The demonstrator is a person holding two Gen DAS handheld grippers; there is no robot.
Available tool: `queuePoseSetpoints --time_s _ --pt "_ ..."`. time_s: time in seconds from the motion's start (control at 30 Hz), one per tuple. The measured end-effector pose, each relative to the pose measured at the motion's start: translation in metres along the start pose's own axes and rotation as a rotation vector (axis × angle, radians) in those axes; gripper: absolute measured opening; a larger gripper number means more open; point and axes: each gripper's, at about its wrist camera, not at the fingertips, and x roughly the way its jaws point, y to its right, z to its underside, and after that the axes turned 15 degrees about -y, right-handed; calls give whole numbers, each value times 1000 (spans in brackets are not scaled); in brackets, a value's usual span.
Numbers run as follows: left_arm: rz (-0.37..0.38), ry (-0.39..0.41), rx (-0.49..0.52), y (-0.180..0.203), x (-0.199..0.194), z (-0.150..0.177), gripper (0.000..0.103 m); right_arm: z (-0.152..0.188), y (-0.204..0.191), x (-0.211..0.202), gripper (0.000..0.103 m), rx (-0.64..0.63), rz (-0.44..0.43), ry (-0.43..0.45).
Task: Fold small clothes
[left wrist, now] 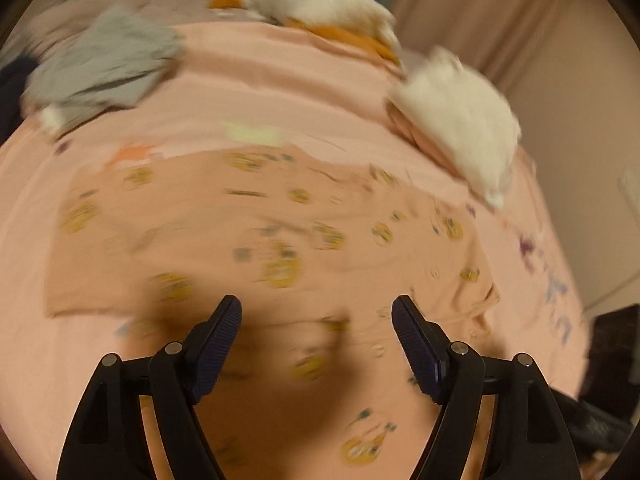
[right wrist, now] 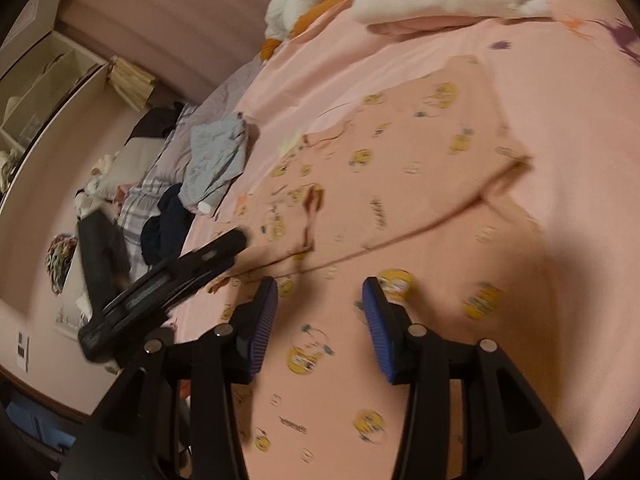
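1. Fingers of the left gripper (left wrist: 316, 310) stand spread wide with nothing pinched, hovering over the near part of the peach garment (left wrist: 248, 248).
2. The right gripper (right wrist: 320, 292) has its fingers apart too, nothing between them, above the same yellow-printed garment, which lies flat on the pink bed (left wrist: 280, 92).
3. Farther left, a grey garment (left wrist: 108, 64) sits crumpled.
4. Farther right, a white folded cloth (left wrist: 460, 120); beyond, a white-and-orange plush toy (left wrist: 320, 8).

Each black hand-held gripper (left wrist: 316, 308) bears blue ribbed pads (right wrist: 264, 328), silver screws (right wrist: 418, 330).
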Motion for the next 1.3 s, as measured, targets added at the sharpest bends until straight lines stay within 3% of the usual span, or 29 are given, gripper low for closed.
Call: queuePoseSetpoints --time_s 0.17,0.4,0.43,0.47,0.5,0.53,0.67,0.87,1.0,1.13,1.3 --pt "-60 69 -141 -70 -41 21 77 -32 -20 47 45 -54 10 -92" --pt "-82 100 -262 -126 -63 44 77 -77 -36 117 44 -59 122 -152" --pt "-80 101 -273 -130 -64 45 77 -79 -38 120 38 -66 119 -148" --pt "-78 101 -283 -135 -65 46 77 -80 -40 122 22 -77 120 -148" --pt "-77 103 -291 -139 -66 47 77 -81 -43 122 13 -90 133 -148" --pt "-77 104 -298 -141 -65 47 77 -81 -47 123 7 -107 159 -145" --pt "-70 102 -321 -150 -66 49 77 -82 -67 93 6 -180 147 -62" --pt "-65 104 -313 -147 -69 47 77 -93 -85 -2 6 -220 66 130" --pt "-68 95 -277 -135 -65 40 77 -96 -60 -39 7 -187 136 185" --pt "-77 78 -227 -116 -56 26 77 -96 -17 -40 7 -97 217 170" --pt "-91 55 -155 -92 -43 7 77 -96 30 -38 7 30 234 183"
